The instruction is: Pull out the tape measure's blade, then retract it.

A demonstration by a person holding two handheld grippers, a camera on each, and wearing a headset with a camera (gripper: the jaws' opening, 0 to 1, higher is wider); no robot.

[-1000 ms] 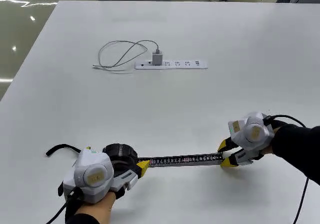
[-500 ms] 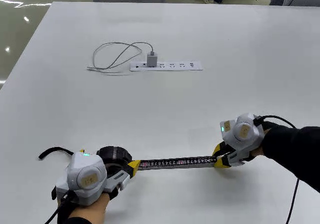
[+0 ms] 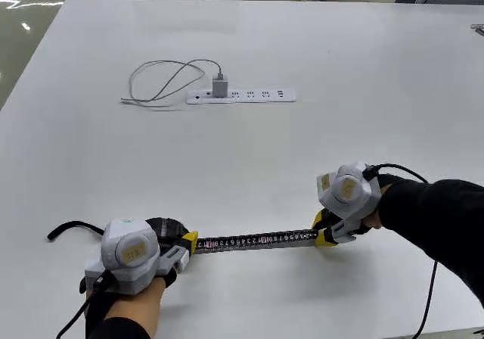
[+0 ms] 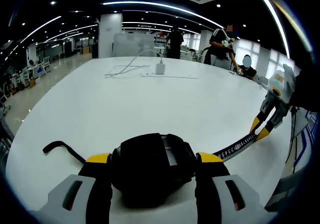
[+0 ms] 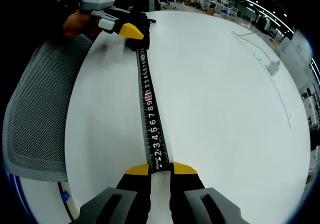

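Looks about halfway to me: on the surface (image 3: 302, 150), well nearer the person than the power strip (image 3: 249, 95), the left tongs (image 4: 154, 158) clamp the tape measure (image 3: 168, 230) and the right tongs (image 5: 160, 169) pinch the tip of the blade (image 3: 257, 241), which is drawn out between them, with the retracting yet to come.

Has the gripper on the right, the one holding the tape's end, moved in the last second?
No. The right gripper stays just as far below the right end of the power strip. Only the camera shifted.
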